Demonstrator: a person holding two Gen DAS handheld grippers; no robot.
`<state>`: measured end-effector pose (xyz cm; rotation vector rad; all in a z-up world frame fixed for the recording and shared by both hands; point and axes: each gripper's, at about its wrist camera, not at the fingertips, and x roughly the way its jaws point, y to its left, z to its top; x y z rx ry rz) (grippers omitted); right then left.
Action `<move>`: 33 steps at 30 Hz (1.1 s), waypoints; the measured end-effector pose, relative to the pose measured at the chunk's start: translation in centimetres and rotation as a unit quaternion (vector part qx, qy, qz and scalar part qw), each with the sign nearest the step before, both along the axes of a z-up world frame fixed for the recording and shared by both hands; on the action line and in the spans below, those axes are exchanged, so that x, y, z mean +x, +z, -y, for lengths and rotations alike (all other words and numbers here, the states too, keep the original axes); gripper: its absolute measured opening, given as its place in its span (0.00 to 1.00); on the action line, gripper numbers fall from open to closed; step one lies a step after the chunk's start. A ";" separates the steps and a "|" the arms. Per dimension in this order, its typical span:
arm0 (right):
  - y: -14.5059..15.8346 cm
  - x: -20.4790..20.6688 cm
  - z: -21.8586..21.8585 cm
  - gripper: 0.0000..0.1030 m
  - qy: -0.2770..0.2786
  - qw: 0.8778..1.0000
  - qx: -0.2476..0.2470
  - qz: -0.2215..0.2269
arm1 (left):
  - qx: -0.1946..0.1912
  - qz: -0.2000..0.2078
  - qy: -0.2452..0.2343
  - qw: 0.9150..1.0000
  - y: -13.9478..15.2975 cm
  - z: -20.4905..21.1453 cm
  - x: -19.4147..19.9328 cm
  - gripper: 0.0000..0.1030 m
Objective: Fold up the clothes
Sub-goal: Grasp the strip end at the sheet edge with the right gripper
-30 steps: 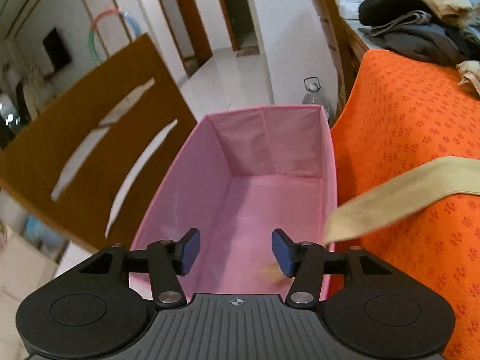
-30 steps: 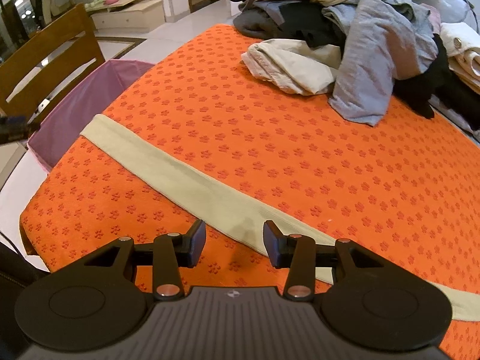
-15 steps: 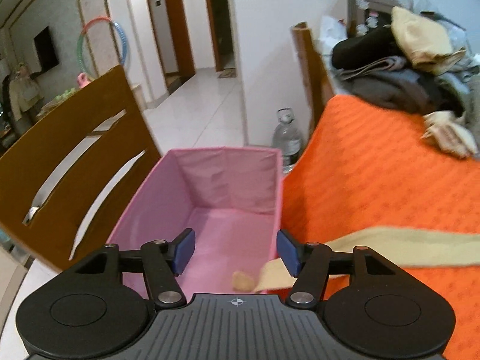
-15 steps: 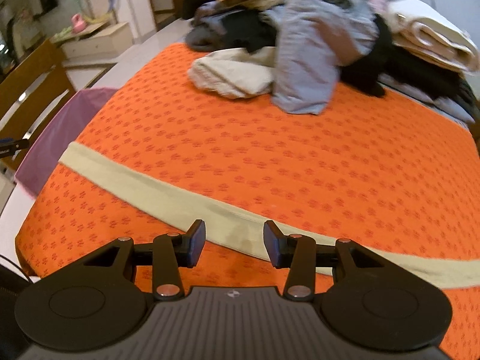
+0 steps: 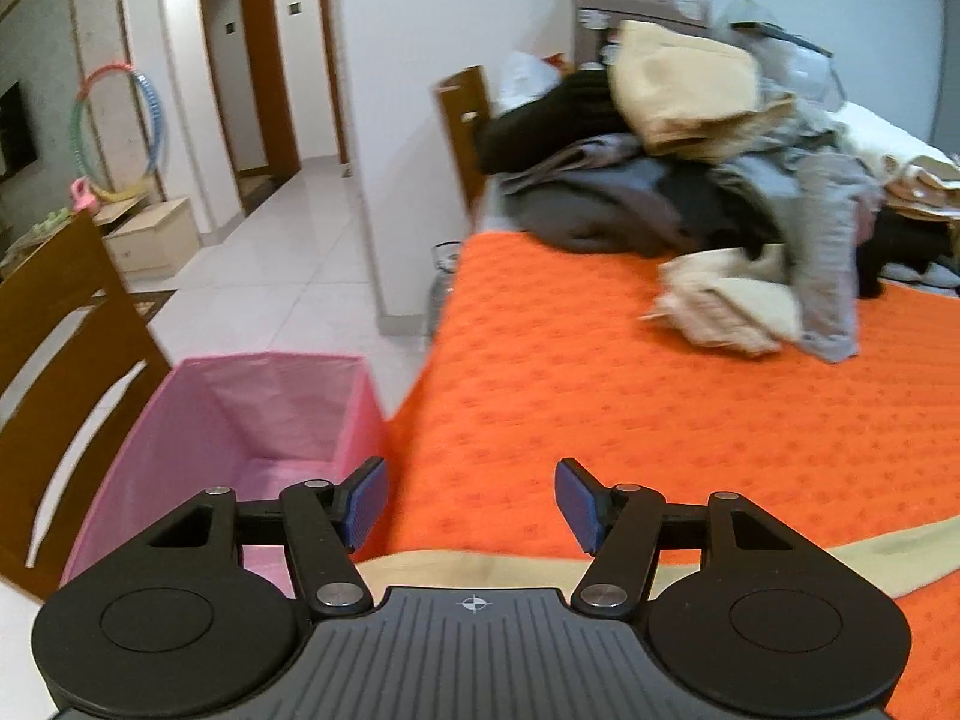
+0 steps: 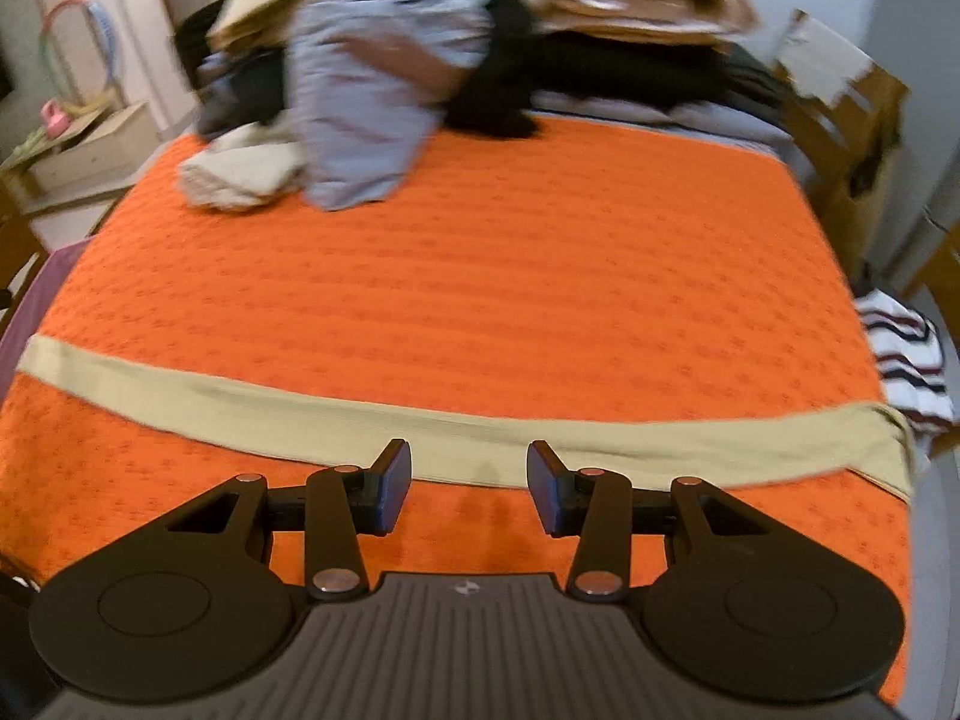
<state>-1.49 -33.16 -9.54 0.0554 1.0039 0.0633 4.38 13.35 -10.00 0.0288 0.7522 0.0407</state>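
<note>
- Swinging off the pink bin (image 5: 288, 414) – 1 s ago the left gripper (image 5: 471, 501) looked straight down into it; now the bin sits at lower left and the orange cloth (image 5: 660, 420) fills most of the left view.
- Left jaws spread, nothing between the pads; same gap as before, so no grab made yet.
- Beige strip (image 6: 420, 420), the garment being worked: lies flat across the near part of the orange cloth, edge to edge. In the left view it shows as a band (image 5: 888, 558) passing under/behind the gripper body, not between the fingers.
- 1 s ago that strip's left end hung over the table edge beside the bin; now it looks laid on the cloth, w/ only the tip at the far left edge.
- Right gripper (image 6: 469, 483) has lifted/tilted: view went from the left half of the table to the whole width, incl. the strip's right end at the table corner near a striped garment (image 6: 906, 354).
- Right jaws spread too, empty; strip lies just beyond the fingertips, touching or not – can't tell.
- Clothes pile (image 6: 420, 48) at the far side: blurred, so cameras are moving.
- Judgement: strip seems straightened and ready; fold itself not started. Next prob. each gripper takes an end.
</note>
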 end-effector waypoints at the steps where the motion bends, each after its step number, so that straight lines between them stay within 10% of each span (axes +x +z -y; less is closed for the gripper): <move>1: -0.1 -0.1 1.4 0.47 -0.008 1.000 -0.001 -0.001 | 0.000 0.001 -0.003 1.000 0.1 1.2 0.1 0.62; 11: -1.9 -1.4 16.0 0.47 -0.048 0.999 -0.010 -0.011 | -0.007 0.000 -0.044 0.999 0.6 15.2 1.1 0.63; 26: -6.0 0.3 25.4 0.46 0.104 0.993 -0.055 -0.025 | 0.008 -0.007 -0.082 0.997 1.8 29.6 -0.7 0.63; 31: -5.8 0.6 26.5 0.06 0.154 0.987 -0.050 -0.015 | 0.008 -0.011 -0.085 0.996 1.7 32.1 -1.6 0.64; 33: -5.4 0.7 27.2 0.06 0.157 0.987 -0.045 -0.012 | 0.007 -0.012 -0.087 0.996 1.6 32.9 -1.7 0.64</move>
